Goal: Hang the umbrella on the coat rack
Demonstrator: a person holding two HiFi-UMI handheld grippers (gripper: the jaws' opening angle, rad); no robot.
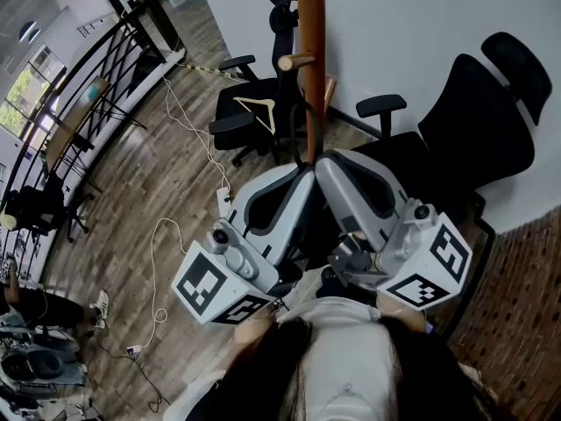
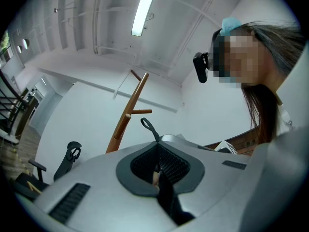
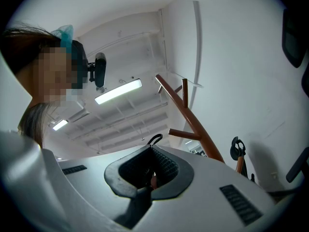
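Both my grippers are raised and angled in toward each other, tips nearly meeting right in front of the coat rack (image 1: 310, 68). The left gripper (image 1: 301, 174) has its fingers closed on the umbrella (image 2: 147, 125), and the right gripper (image 1: 326, 161) is clamped on it too, so it's pinched from both sides. Honestly you can't see much of the thing: a tan sliver squeezed between the dark ribbed pads (image 2: 170, 164), plus the black strap loop (image 3: 155, 138) poking up past the fingertips. From the head view the umbrella is basically buried between the two grippers.

The loop isn't on anything. In the left gripper view it sits just to the right of the brown pole, a bit below a short side peg (image 2: 141, 112). I can't tell whether the fingertips actually touch the pole.

Around the rack: a black office chair (image 1: 245, 125) with a wooden hanger (image 1: 260, 107) on its seat, a bigger black chair (image 1: 478, 121) to the right, and a white cable (image 1: 158, 235) snaking across the wood floor (image 1: 131, 191).
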